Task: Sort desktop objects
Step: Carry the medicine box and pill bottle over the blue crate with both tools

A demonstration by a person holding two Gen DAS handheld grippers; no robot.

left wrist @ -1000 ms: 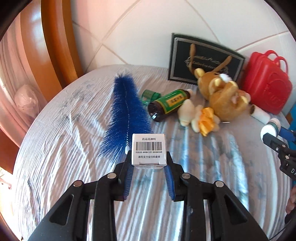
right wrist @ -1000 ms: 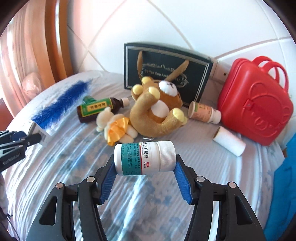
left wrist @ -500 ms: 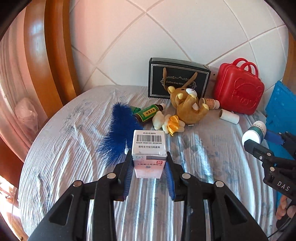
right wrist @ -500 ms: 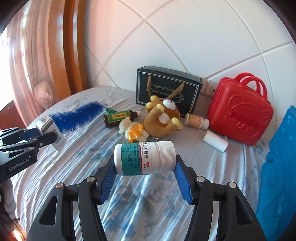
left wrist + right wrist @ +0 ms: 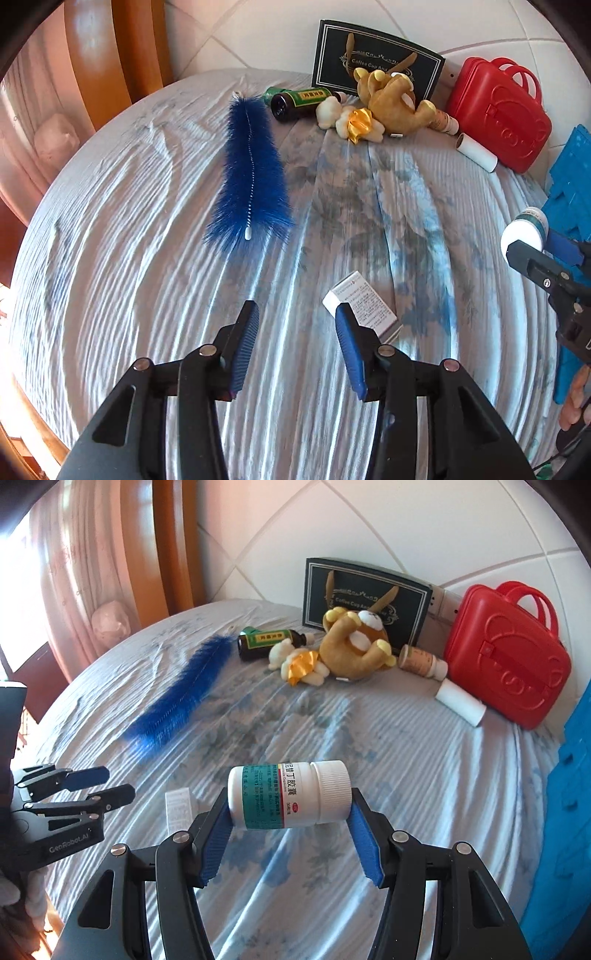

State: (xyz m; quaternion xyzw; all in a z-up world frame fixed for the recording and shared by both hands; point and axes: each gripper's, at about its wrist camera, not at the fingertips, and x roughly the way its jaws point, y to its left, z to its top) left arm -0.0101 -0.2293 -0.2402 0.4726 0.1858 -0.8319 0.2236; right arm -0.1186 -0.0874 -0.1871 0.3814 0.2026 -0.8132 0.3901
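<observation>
My left gripper [image 5: 295, 332] is open and empty above the cloth-covered table [image 5: 110, 258]. The white medicine box [image 5: 364, 304] lies on the cloth just beyond its right finger; it also shows in the right wrist view [image 5: 179, 805]. My right gripper [image 5: 290, 825] is shut on a white pill bottle [image 5: 288, 794] with a green label, held sideways above the table. The same bottle shows at the right edge of the left wrist view [image 5: 524, 230]. The left gripper appears at the left of the right wrist view [image 5: 114, 784].
A blue feather brush [image 5: 251, 177] lies mid-table. At the back are a brown glass bottle [image 5: 299, 103], a plush bear [image 5: 395, 99], a small doll [image 5: 351, 120], a black box [image 5: 376, 66], a red case [image 5: 502, 110], a white roll [image 5: 476, 151] and a small pill bottle [image 5: 423, 661]. A blue crate [image 5: 565, 812] stands at right.
My left gripper has opened and let go of the white medicine box, which now lies on the cloth by its right finger. The right gripper still holds the pill bottle.
</observation>
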